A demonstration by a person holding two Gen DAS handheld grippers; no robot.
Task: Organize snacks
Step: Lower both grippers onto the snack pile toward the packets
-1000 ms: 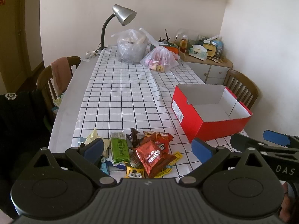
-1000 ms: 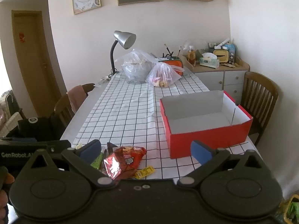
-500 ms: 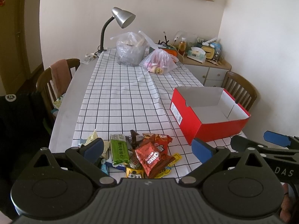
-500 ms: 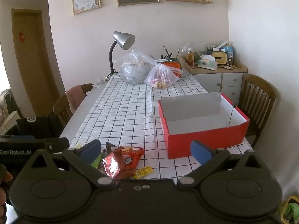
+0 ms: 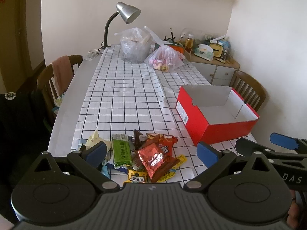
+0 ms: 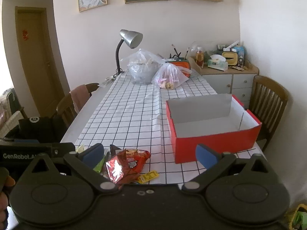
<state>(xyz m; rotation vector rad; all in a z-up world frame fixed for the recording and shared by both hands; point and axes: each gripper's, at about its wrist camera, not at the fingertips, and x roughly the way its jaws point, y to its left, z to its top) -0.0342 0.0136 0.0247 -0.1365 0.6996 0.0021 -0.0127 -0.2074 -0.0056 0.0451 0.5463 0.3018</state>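
Foil and plastic wrappers are heaped at the near edge of the table (image 5: pixel 122 88), on its checked cloth; this snack pile (image 5: pixel 142 153) is the thing to be sorted. At the left of the pile a pale yellow packet (image 5: pixel 94 139) is seen, then a green bar (image 5: pixel 121 150) whose long axis runs away from the camera, then a red Oreo pack (image 5: pixel 152 158) lying over an orange-red bag (image 5: pixel 165 141), with yellow sachets (image 5: pixel 137 177) nearest the table edge. Directly ahead of and below the left gripper (image 5: pixel 151 152) the pile is framed; its jaws are held wide apart, with nothing between them. To the right and further back, well apart from the pile, the red box (image 5: pixel 220 130) stands open and empty, its long axis running left to right across the table. Furthest right is the right gripper (image 6: pixel 150 153), likewise spread wide and empty; in its view the pile is offset toward its left finger and the box toward its right. The left gripper is therefore judged the nearer to the snacks, the right gripper the nearer to the box. No snack is yet in the box, so the task is judged barely begun.
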